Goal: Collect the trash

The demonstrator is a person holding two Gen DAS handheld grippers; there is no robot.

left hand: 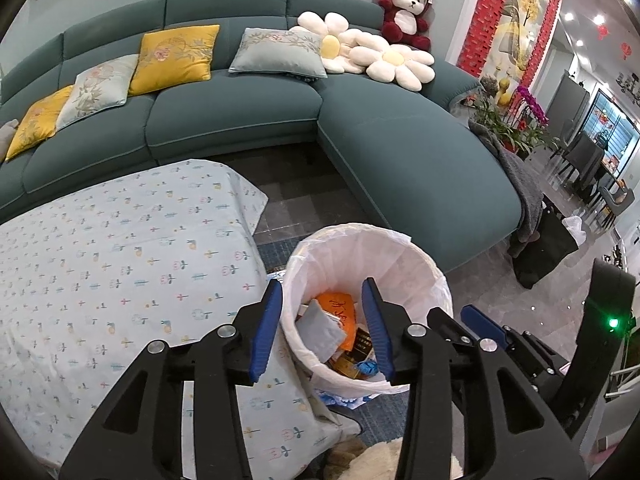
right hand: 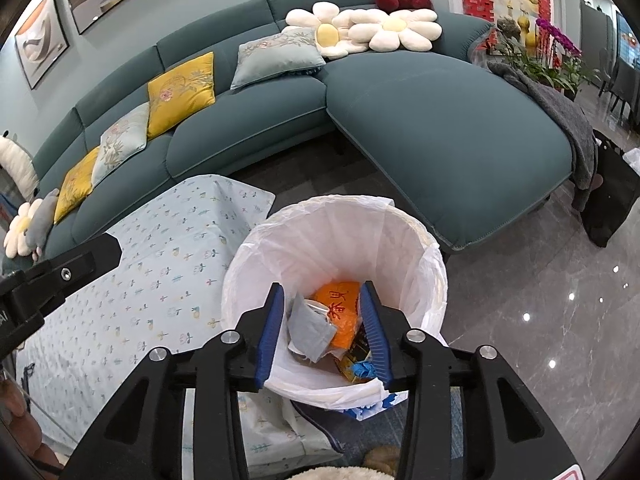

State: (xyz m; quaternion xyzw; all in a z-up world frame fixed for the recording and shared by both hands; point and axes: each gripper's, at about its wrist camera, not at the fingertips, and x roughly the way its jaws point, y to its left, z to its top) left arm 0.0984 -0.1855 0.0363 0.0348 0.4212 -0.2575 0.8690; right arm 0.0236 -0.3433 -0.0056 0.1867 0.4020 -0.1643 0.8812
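I see both the left gripper (left hand: 326,328) and right gripper (right hand: 324,332) wide, empty, above the bin (right hand: 412,232) rim; only the left view shows the right gripper (left hand: 480,322).

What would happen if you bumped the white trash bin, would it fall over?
Probably it would wobble or slide more than fall. The trash bin looks tall with thin walls and holds only a few light wrappers at the bottom, so it seems light. Its thin white liner would likely just crumple, being floppy plastic.
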